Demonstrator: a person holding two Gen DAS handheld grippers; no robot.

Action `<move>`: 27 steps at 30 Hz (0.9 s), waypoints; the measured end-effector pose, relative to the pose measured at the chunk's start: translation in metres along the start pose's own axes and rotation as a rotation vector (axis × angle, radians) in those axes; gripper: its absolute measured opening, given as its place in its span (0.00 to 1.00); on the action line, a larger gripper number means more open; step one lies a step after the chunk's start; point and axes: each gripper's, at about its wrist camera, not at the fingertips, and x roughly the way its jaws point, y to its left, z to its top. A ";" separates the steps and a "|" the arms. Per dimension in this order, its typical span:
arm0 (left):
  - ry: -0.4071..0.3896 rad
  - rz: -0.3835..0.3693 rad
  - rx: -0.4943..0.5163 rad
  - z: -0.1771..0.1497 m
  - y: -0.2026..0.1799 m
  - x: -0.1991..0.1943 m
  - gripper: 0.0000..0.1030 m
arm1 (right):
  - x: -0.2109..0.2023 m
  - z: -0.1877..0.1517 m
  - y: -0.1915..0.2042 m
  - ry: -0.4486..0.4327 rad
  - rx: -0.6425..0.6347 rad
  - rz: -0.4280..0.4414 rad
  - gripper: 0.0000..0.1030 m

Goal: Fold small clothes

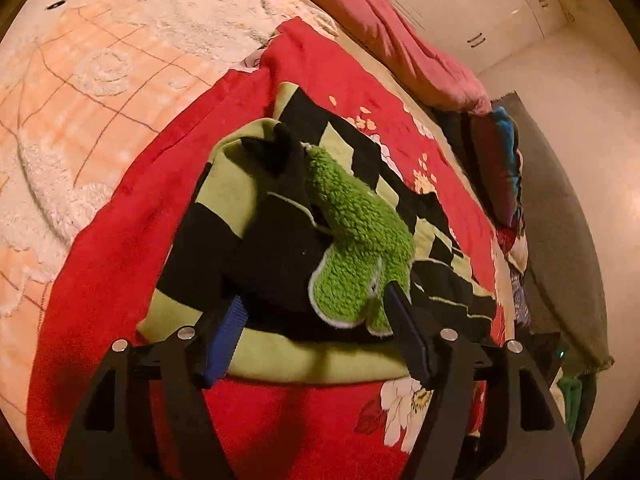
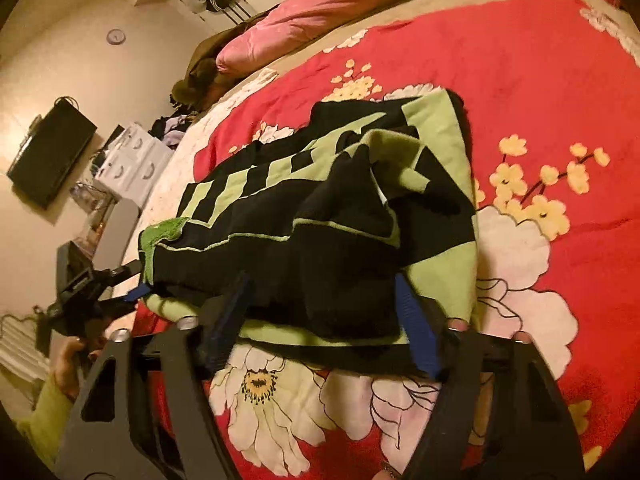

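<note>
Both grippers' fingers straddle the black-and-green garment [image 1: 280,240]; their grip seemingly released, though uncertain.

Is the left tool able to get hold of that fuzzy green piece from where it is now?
Probably yes. The fuzzy green piece lies on top of the black and green garment, between the open fingers of the left tool, with nothing covering it.
</note>
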 end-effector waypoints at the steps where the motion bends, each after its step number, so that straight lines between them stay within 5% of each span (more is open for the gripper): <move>1: -0.001 0.002 -0.001 0.001 0.000 0.001 0.40 | 0.001 0.001 -0.002 0.005 0.004 0.009 0.34; 3: 0.009 -0.023 -0.011 0.002 -0.001 0.003 0.06 | 0.001 0.001 -0.004 0.019 0.007 0.031 0.17; 5: 0.006 -0.063 0.006 0.004 -0.009 0.000 0.05 | -0.003 0.001 -0.004 0.020 0.009 0.076 0.08; 12: -0.057 -0.163 0.019 0.031 -0.031 -0.017 0.05 | -0.021 0.019 -0.003 -0.070 0.115 0.307 0.06; 21: -0.098 -0.105 0.039 0.096 -0.055 0.003 0.05 | -0.024 0.076 -0.006 -0.208 0.206 0.338 0.06; 23: -0.109 -0.102 0.013 0.109 -0.053 0.010 0.12 | -0.017 0.088 -0.013 -0.249 0.260 0.326 0.07; 25: -0.122 -0.124 -0.024 0.122 -0.049 0.017 0.40 | -0.015 0.094 -0.021 -0.294 0.293 0.309 0.13; 27: -0.156 -0.122 -0.026 0.128 -0.048 0.013 0.53 | -0.017 0.097 -0.027 -0.333 0.276 0.265 0.24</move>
